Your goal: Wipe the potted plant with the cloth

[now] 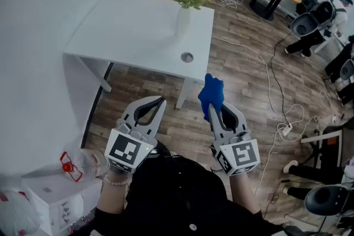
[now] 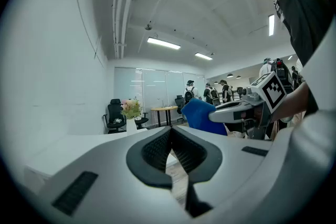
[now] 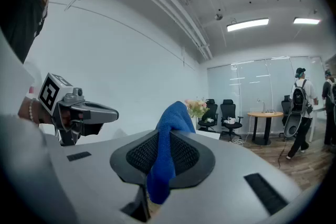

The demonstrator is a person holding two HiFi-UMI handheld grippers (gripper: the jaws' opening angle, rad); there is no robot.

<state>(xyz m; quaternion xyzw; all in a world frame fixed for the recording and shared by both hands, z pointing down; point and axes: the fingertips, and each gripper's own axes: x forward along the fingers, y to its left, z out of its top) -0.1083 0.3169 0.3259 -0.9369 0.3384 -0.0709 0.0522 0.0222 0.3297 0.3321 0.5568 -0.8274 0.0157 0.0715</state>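
The potted plant [image 1: 187,5], pale flowers in a white upright vase, stands near the far edge of the white table [image 1: 133,30], well apart from both grippers and ahead of them, roughly on the line between the two. The left gripper [image 1: 161,100] is held level with its jaws together and nothing in them. The right gripper [image 1: 213,110] is clamped on the blue cloth [image 1: 212,92], which sticks up past its tips. Neither hand looks clearly nearer, so I judge the cloth-bearing right one must travel forward and slightly leftward.
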